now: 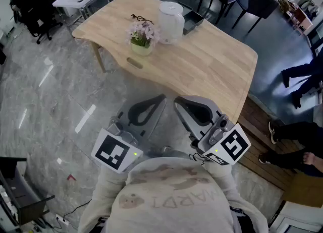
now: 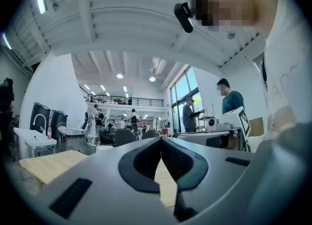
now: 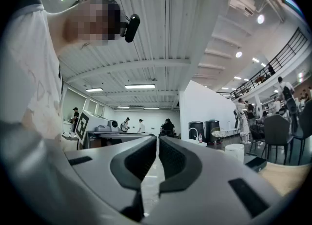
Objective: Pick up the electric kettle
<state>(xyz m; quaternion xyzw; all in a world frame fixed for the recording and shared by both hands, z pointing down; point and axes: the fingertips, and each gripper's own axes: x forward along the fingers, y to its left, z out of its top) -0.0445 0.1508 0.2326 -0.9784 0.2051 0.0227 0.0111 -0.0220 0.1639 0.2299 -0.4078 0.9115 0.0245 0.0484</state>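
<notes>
Nothing of the pickup is done yet: my left hand-held gripper (image 1: 157, 101) and right hand-held gripper (image 1: 180, 104) are both clenched on nothing (well short of the desk (image 1: 202, 65)), while the electric kettle (image 1: 170, 21) stands untouched at its far side beside the flower pot (image 1: 141, 39).

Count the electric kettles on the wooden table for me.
1. The white electric kettle stands near the far edge of the wooden table, right of the flower pot and beside a black tray. Nothing there seems to hide another.
</notes>
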